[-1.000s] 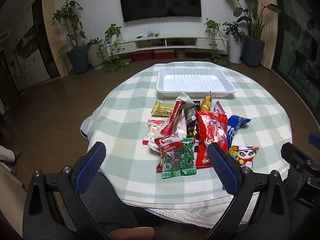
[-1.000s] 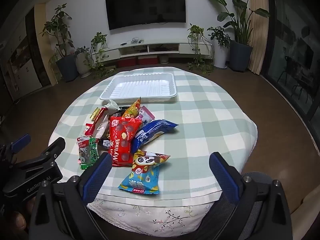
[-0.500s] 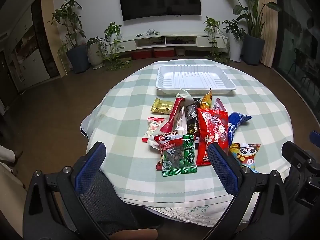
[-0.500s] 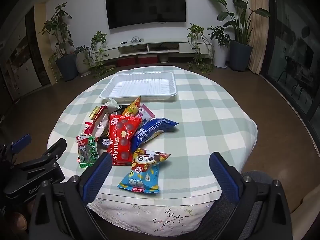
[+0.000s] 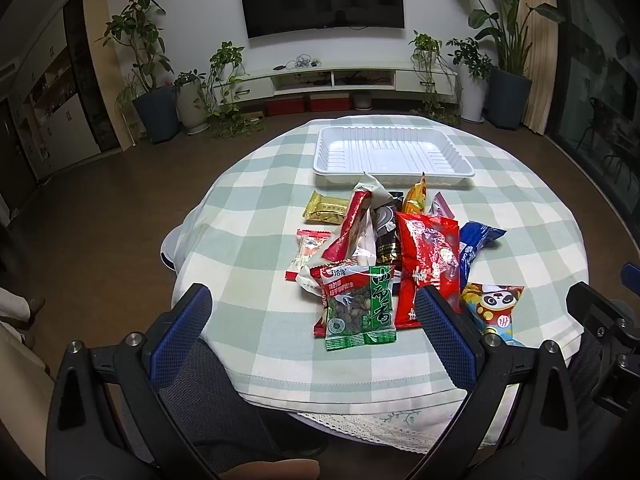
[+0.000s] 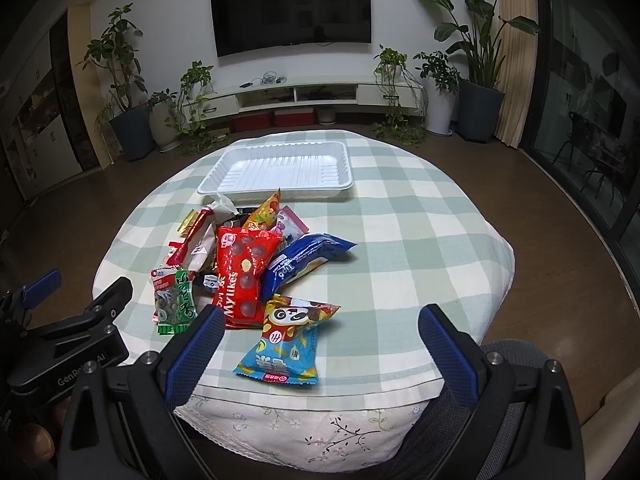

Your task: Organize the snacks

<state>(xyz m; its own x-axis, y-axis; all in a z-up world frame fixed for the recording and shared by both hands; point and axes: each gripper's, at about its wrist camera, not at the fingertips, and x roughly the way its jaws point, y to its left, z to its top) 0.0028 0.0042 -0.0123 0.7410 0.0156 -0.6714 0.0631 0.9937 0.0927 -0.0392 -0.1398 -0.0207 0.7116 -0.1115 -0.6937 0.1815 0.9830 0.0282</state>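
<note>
A pile of snack packets lies on the round checked table (image 5: 248,216): a green seed packet (image 5: 360,306), a red Mylikes bag (image 5: 430,258), a blue packet (image 5: 474,242), a panda packet (image 5: 494,308) and a gold bar (image 5: 325,209). An empty white tray (image 5: 394,156) sits behind them. My left gripper (image 5: 314,328) is open and empty just before the green packet. My right gripper (image 6: 320,348) is open and empty, over the panda packet (image 6: 290,342). The right view also shows the red bag (image 6: 242,268), the blue packet (image 6: 304,258) and the tray (image 6: 280,172).
The table's near edge with a lace trim (image 6: 304,428) is just below both grippers. A grey chair back (image 5: 208,396) sits under the left gripper. Potted plants (image 6: 476,80) and a TV stand (image 6: 304,96) line the far wall.
Both grippers have moved slightly forward toward the pile; the snacks sit a little lower and nearer in both views. Nothing was taken hold of.
</note>
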